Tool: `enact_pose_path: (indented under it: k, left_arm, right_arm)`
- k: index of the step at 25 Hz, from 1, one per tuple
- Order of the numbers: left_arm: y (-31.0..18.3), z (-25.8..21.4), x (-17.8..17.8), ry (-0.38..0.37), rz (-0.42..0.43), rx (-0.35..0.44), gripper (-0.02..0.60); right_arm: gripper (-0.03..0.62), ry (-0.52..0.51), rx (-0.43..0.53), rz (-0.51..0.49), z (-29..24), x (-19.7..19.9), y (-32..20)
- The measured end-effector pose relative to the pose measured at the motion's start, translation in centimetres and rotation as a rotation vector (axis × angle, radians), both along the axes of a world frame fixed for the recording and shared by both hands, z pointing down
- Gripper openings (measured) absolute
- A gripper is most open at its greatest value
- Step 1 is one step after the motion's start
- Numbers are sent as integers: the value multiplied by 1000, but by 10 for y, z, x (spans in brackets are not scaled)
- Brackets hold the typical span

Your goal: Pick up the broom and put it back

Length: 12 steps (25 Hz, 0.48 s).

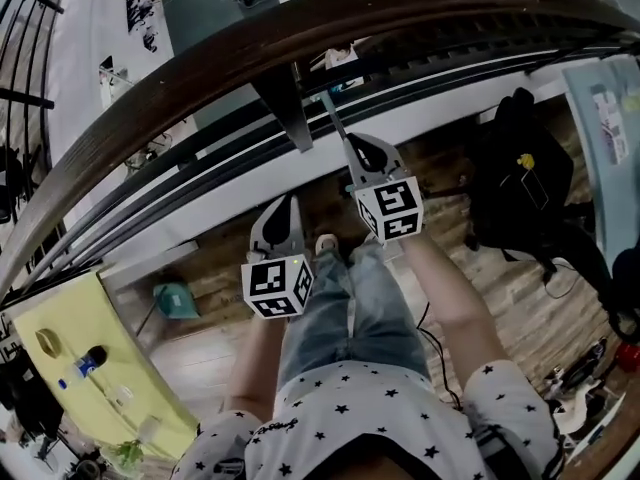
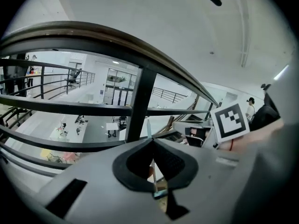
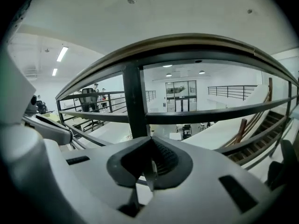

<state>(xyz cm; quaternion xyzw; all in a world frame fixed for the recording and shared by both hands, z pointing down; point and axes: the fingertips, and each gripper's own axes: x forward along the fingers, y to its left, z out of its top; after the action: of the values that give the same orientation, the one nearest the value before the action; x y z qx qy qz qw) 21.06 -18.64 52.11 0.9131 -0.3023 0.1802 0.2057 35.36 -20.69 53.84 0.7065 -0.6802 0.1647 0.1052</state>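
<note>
Railing (image 1: 300, 26) with a brown handrail and dark bars stands close in front of me. Both grippers point toward it, above the person's jeans (image 1: 350, 308).

Left gripper (image 1: 290, 204) has its jaws fully together. In its own view the dark pads meet, and only a thin pale sliver stands in the seam between them. I cannot identify this sliver.

Right gripper (image 1: 362, 150) is also closed completely, pads meeting, with nothing thick between them. In the head view a thin grey stick (image 1: 334, 116) runs from its tip up toward the bars. Whether it is held or only lies beyond, I cannot tell.

Broom I cannot pick out with certainty. One teal thing (image 1: 175, 299) lies on the wood floor (image 1: 520, 308) at lower left, just beside a yellow table (image 1: 100, 318) and well apart from both grippers. Black bag (image 1: 520, 178) sits on the floor at the right.
</note>
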Motion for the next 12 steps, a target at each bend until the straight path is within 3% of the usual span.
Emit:
enact_pose_path:
  k: [4, 12]
  left_arm:
    - [-2, 18, 1, -19, -9, -10, 11]
    - [-9, 54, -8, -51, -31, -32, 11]
  right_arm:
    - [0, -31, -26, 2, 31, 9, -15]
    - [101, -29, -77, 1, 88, 16, -48]
